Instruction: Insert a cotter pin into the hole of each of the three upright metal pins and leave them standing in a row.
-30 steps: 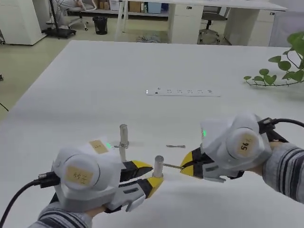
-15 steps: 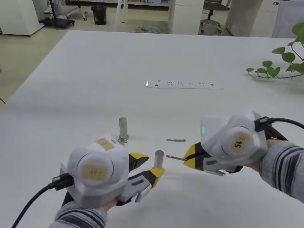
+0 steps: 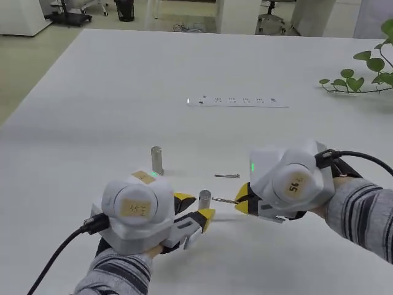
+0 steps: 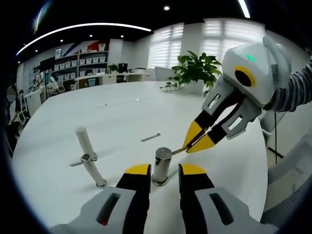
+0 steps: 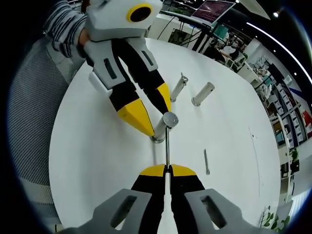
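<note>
Presently pinches the nearest metal pin [image 4: 162,161], upright on the table [image 3: 123,92], low down between the drawn-in jaws of the left hand-held gripper [image 4: 163,171]. Grips a cotter pin [image 5: 166,146] in the tightly closed right hand-held gripper [image 5: 166,169], level, free end at that pin's upper part. Beyond, leaves a second metal pin [image 4: 93,170] already crossed by a fitted cotter pin [image 4: 78,162], a bare third metal pin [image 4: 84,140] farther back and a spare cotter pin [image 4: 151,137] lying flat on the table to one side.
</note>
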Available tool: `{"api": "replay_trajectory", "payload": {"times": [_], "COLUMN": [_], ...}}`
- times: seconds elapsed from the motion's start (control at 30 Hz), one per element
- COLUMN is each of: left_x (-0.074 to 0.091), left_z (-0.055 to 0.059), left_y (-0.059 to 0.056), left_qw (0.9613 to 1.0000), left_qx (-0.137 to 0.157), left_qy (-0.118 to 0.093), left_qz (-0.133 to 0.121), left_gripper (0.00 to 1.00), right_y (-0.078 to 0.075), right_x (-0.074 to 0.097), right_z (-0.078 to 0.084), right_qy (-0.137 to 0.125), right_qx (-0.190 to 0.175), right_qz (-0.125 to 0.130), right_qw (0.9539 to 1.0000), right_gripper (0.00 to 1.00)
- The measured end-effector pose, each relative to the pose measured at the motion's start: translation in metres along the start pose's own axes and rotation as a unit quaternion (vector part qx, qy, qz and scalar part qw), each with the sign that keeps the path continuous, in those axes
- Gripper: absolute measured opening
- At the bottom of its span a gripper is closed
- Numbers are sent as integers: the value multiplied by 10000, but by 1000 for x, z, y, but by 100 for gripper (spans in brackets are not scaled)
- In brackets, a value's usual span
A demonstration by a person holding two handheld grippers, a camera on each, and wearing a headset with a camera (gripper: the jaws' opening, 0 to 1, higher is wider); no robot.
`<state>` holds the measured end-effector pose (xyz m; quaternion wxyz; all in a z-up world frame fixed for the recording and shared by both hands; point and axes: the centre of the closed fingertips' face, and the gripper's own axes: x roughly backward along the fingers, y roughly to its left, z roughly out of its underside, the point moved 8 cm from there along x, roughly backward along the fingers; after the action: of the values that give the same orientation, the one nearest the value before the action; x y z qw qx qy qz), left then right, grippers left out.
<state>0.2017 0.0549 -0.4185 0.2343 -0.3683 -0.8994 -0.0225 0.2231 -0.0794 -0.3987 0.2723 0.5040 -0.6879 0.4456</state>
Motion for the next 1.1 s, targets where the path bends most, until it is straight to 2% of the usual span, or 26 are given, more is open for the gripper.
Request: {"api": "replay_trajectory", "payload": {"times": [0.27, 0.6, 1.1], "left_x": [-10, -17, -17], "left_z": [4, 8, 9], "left_y": [4, 4, 2], "left_qw": [9997, 9995, 9999], "left_qx": [214, 288, 51], "left_qy": [68, 147, 102], "left_qz": [-8, -19, -88], "left_gripper": [16, 13, 10], "right_y": [-3, -5, -4], "right_x": [-3, -4, 6], "right_z": [1, 0, -9], "right_qy": [31, 43, 4], "right_qx": [-13, 0, 252], "right_qz": [-40, -88, -100], "right_qw": [10000, 10000, 9996], "right_gripper": [0, 0, 0]}}
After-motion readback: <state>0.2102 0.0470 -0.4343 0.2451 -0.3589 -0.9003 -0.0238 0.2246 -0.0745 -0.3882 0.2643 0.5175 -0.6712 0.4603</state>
